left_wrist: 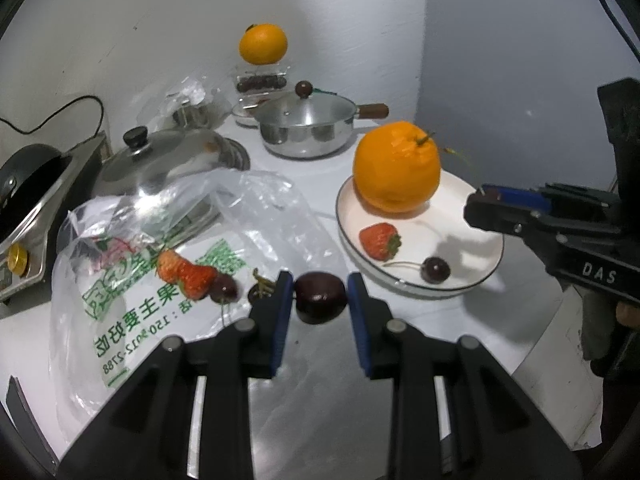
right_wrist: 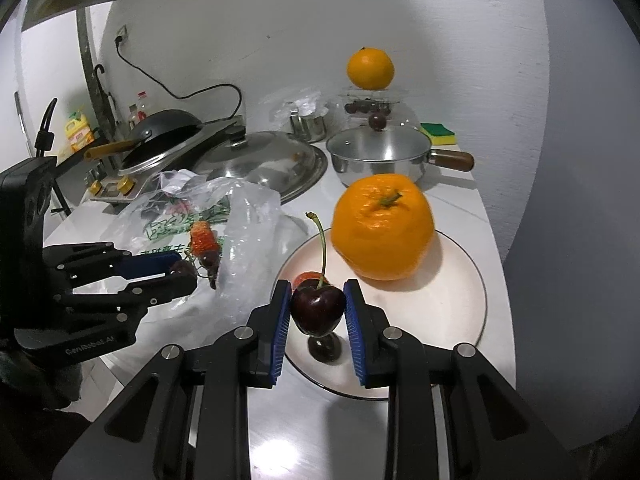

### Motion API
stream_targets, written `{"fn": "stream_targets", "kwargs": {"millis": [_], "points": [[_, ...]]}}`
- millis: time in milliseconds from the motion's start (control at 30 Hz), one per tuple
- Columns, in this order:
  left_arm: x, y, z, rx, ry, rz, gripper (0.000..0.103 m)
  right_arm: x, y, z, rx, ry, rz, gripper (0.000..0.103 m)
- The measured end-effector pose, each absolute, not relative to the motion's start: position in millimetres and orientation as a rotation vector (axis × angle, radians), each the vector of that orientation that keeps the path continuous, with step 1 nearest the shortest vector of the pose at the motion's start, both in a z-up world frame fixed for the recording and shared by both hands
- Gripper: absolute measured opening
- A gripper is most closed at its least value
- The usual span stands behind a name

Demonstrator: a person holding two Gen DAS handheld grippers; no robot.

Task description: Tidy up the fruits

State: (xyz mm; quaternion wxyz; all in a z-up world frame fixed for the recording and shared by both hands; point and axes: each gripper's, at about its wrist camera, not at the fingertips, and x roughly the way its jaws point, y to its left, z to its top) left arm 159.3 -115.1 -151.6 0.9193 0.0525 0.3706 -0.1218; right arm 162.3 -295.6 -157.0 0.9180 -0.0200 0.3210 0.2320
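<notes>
A white plate (left_wrist: 472, 264) (right_wrist: 460, 300) holds a large orange (left_wrist: 396, 166) (right_wrist: 384, 226), a strawberry (left_wrist: 379, 241) and a dark cherry (left_wrist: 435, 270) (right_wrist: 325, 350). My right gripper (right_wrist: 317, 312) is shut on a stemmed dark cherry (right_wrist: 318, 308) just above the plate's near side; it also shows in the left wrist view (left_wrist: 476, 208). My left gripper (left_wrist: 320, 298) (right_wrist: 188, 270) has its jaws around another dark cherry (left_wrist: 320, 298) on the counter beside a clear plastic bag (left_wrist: 132, 280) (right_wrist: 248, 216) with strawberries (left_wrist: 186, 274) and a cherry (left_wrist: 224, 289).
A steel saucepan with lid (left_wrist: 306, 126) (right_wrist: 380, 152) and a large steel lid (left_wrist: 172, 164) (right_wrist: 268, 160) stand behind. A second orange (left_wrist: 263, 44) (right_wrist: 370, 69) sits on a clear box at the back. A stove with a black pan (right_wrist: 164, 136) is at the left. Walls close the back and right.
</notes>
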Motion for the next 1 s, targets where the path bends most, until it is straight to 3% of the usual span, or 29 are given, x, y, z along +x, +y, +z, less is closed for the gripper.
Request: {"fn": "stream_targets", "kwargs": {"millis": [433,1000], "points": [[164.1,-129.7,-146.3,0.132,0.762,-0.242,0.029,165.9,-326.1,-162.7,-0.012,0.665,0.449,0.029],[145.2,-90.0,-168.2,0.068,0.815,-0.195,0.029,159.4,-295.6,-161.7,-0.053,0.673,0.482,0.029]]}}
